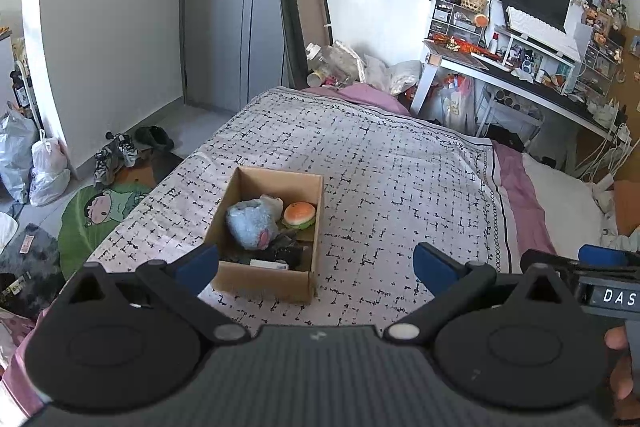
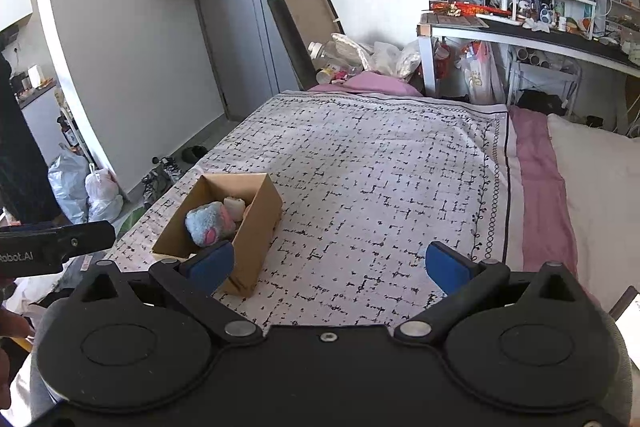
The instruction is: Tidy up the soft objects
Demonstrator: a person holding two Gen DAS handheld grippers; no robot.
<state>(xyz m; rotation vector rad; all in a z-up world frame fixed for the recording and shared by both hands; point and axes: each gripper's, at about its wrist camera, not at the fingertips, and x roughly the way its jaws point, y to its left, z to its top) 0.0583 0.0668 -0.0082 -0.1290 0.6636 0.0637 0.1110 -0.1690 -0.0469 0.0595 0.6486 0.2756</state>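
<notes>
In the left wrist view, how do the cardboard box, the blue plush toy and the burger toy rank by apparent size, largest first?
1. cardboard box
2. blue plush toy
3. burger toy
All three sit at a similar distance from the camera, so the order is reliable.

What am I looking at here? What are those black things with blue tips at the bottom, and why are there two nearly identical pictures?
There is no robot. A person holds a hand tool in each hand, each with two blue-padded fingers and a wide-angle camera that looks out along them. One picture comes from the left gripper, the other from the right gripper; that is why the room looks alike but shifted. Both are open and hold nothing.

Below them is a bed with a patterned blanket. On it stands an open cardboard box holding soft things: a blue plush toy, a toy hamburger and some darker items I cannot make out. At the right edge of the left view you see part of the other tool.
</notes>
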